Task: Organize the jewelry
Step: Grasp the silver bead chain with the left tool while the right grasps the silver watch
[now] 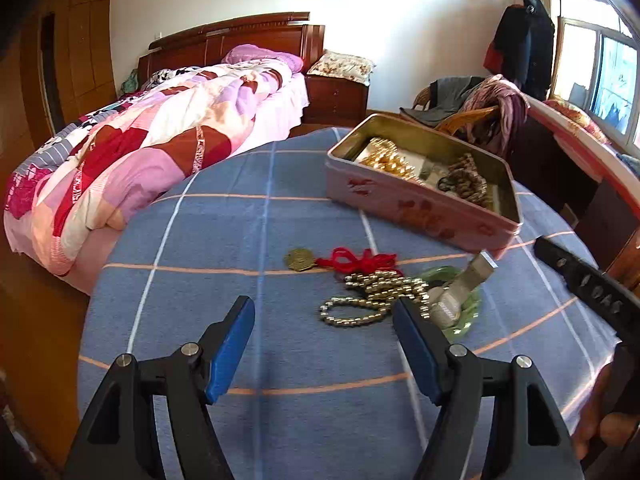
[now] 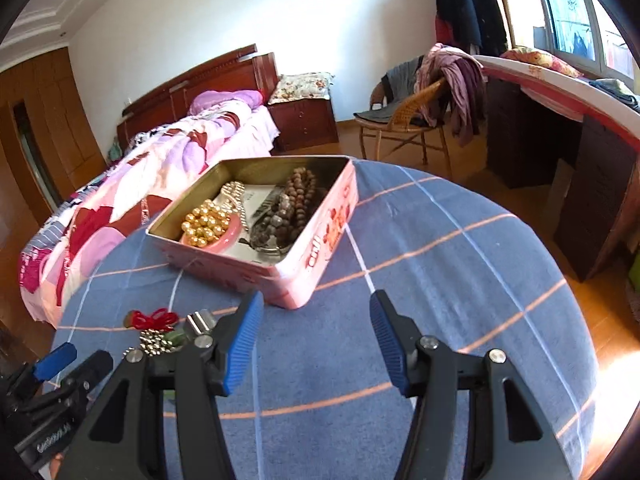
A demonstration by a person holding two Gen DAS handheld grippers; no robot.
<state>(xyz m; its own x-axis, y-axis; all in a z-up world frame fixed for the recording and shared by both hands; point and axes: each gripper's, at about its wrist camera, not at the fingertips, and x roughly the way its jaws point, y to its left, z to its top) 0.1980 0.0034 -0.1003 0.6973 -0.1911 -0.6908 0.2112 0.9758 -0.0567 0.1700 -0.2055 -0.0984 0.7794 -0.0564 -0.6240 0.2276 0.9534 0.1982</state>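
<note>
An open pink tin (image 1: 404,206) (image 2: 304,264) stands on the blue checked tablecloth (image 1: 248,216), holding gold beads (image 2: 202,224) and brown beads (image 2: 298,196). In front of it lies a pile: a gold medal on red cord (image 1: 298,259), a pale bead necklace (image 1: 374,292), a green bangle (image 1: 468,308) and a silver watch (image 1: 456,292). My left gripper (image 1: 324,320) hovers open just short of the pile, its right finger beside the necklace. My right gripper (image 2: 316,312) stands open over bare cloth before the tin's near corner. Nothing is held.
A bed with a pink patchwork quilt (image 1: 140,148) lies left of the table. Behind the tin are a wicker chair with clothes (image 2: 416,108), a dark desk (image 2: 560,120) under the window and a nightstand (image 2: 304,120). The other gripper's black body (image 1: 588,280) shows at right.
</note>
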